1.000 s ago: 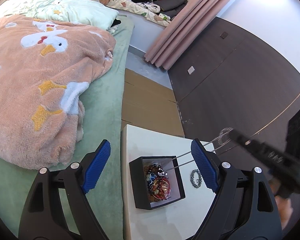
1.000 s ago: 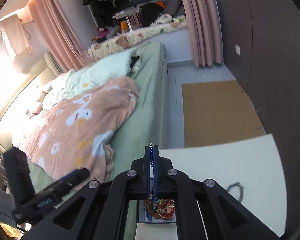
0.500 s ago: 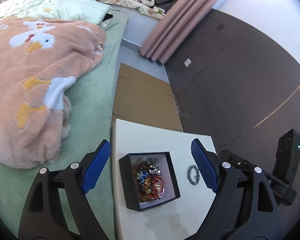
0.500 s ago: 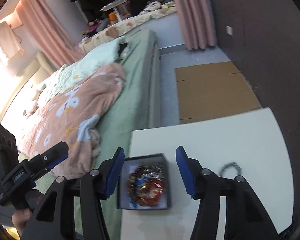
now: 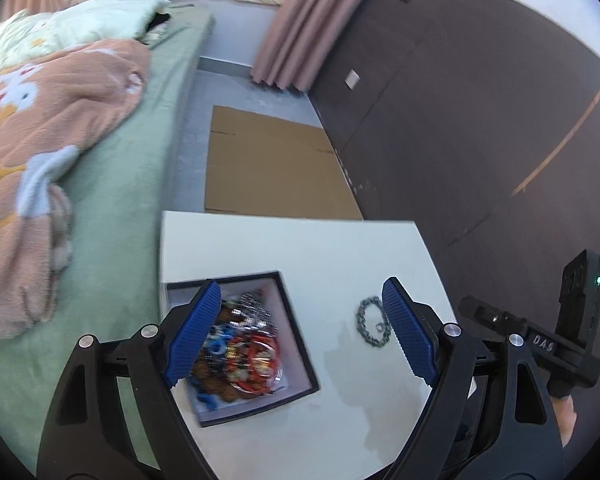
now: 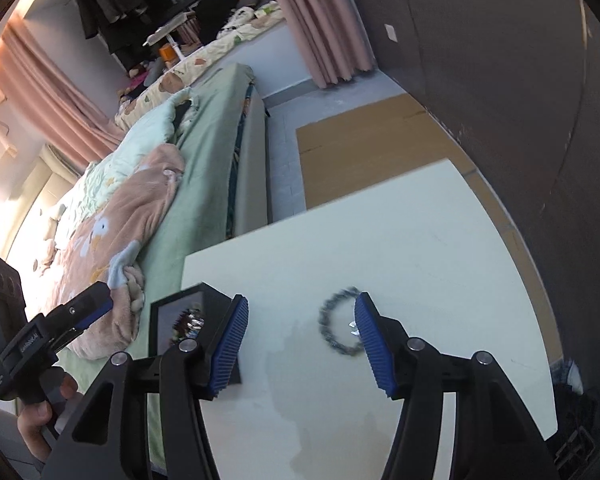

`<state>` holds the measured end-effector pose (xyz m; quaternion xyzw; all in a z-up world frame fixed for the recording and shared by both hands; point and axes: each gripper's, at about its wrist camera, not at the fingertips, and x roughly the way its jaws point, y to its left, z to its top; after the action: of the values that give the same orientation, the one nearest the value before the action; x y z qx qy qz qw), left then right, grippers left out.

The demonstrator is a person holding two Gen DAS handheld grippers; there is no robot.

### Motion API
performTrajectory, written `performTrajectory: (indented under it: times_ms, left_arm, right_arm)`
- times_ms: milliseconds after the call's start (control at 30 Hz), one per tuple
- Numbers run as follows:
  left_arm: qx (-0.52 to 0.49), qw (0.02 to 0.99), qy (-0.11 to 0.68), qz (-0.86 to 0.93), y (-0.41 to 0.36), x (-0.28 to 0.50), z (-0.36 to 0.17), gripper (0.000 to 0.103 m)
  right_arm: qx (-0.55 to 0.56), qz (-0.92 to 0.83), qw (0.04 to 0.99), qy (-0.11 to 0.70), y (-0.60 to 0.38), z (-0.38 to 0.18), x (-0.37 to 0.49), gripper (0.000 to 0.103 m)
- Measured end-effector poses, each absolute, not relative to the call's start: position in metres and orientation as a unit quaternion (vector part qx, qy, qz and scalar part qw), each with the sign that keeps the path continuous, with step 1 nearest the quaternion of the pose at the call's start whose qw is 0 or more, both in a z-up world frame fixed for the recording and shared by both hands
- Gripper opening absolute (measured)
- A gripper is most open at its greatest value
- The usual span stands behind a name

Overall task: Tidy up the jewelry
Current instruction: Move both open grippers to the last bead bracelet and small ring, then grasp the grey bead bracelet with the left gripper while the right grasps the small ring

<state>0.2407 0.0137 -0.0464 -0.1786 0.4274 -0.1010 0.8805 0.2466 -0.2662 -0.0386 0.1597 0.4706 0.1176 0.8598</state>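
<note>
Both the left gripper [image 5: 300,334] and right gripper [image 6: 302,346] gape, empty.

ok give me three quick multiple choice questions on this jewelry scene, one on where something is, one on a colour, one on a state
1. Where does the silver chain bracelet lie?
A. inside the black box
B. on the white table, outside the box
C. on the bed

2. What colour are the pads on the right claw?
A. blue
B. red
C. yellow

3. What state is the left claw in?
A. shut on the bracelet
B. shut on nothing
C. open, holding nothing

Answers:
1. B, the bracelet rests on the bare white table to the right of the black box, apart from it.
2. A, both pads are ribbed blue.
3. C, its jaws stand wide apart above the box and table with nothing between them.
</note>
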Motion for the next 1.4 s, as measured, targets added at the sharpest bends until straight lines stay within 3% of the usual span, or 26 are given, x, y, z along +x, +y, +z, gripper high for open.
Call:
performTrajectory:
  times_ms: [67, 233, 300, 433, 600, 800, 967, 1033, 1133, 1167, 1400]
  left_arm:
    - [-0.166, 0.880, 0.432, -0.108, -0.001, 0.244, -0.051, 0.083]
    - [-0.140, 0.877, 0.442, -0.126, -0.038, 0.250, -0.062, 0.082]
    - [-0.132, 0.875, 0.447, -0.128, -0.050, 0.253, -0.067, 0.082]
    - [-0.119, 0.866, 0.465, -0.138, -0.074, 0.263, -0.080, 0.074]
    - [-0.083, 0.858, 0.486, -0.144, -0.103, 0.273, -0.096, 0.066]
    - [-0.066, 0.839, 0.521, -0.144, -0.123, 0.285, -0.125, 0.047]
    - [-0.050, 0.828, 0.540, -0.141, -0.136, 0.291, -0.144, 0.039]
    - [-0.046, 0.823, 0.549, -0.139, -0.139, 0.292, -0.152, 0.028]
    - [-0.045, 0.824, 0.548, -0.139, -0.140, 0.291, -0.156, 0.020]
    - [-0.053, 0.821, 0.550, -0.144, -0.140, 0.290, -0.156, 0.011]
    - [-0.070, 0.832, 0.527, -0.156, -0.134, 0.280, -0.136, 0.010]
  right_arm:
    - [0.167, 0.112, 0.857, 0.474, -0.278, -0.046, 0.247, 0.065]
    - [0.193, 0.095, 0.845, 0.490, -0.310, -0.066, 0.249, 0.065]
    - [0.195, 0.090, 0.842, 0.495, -0.319, -0.072, 0.251, 0.071]
    - [0.193, 0.085, 0.839, 0.502, -0.331, -0.076, 0.252, 0.077]
    - [0.198, 0.081, 0.831, 0.514, -0.346, -0.089, 0.257, 0.096]
    - [0.200, 0.079, 0.820, 0.531, -0.356, -0.101, 0.262, 0.095]
    - [0.196, 0.075, 0.820, 0.532, -0.359, -0.104, 0.265, 0.095]
    - [0.194, 0.076, 0.819, 0.535, -0.358, -0.105, 0.267, 0.095]
    - [0.191, 0.078, 0.819, 0.535, -0.355, -0.105, 0.269, 0.095]
    - [0.189, 0.079, 0.820, 0.534, -0.353, -0.104, 0.270, 0.095]
    - [0.177, 0.092, 0.817, 0.541, -0.334, -0.109, 0.272, 0.095]
